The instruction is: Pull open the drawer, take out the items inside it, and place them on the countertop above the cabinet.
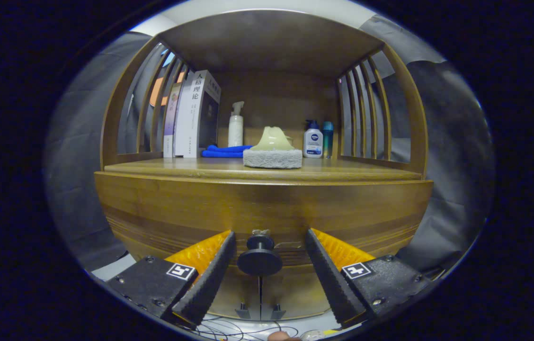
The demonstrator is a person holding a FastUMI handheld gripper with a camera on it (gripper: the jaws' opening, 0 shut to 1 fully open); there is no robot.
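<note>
Now drawer knob (pixel 260 257) btwn open gripper (pixel 270 237) fingers

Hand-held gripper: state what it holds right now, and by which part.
Nothing. The hand-held gripper is open; its fingers flank the round dark knob on the brown wooden drawer front without touching it.

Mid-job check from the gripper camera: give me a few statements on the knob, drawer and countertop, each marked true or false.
1. The gripper is open, its fingers either side of the round black drawer knob. True.
2. The fingers already press on the knob. False: gaps show on both sides.
3. The brown wooden drawer front looks closed. True.
4. A red cloth lies beside the upright books. False: the folded cloth is blue.
</note>
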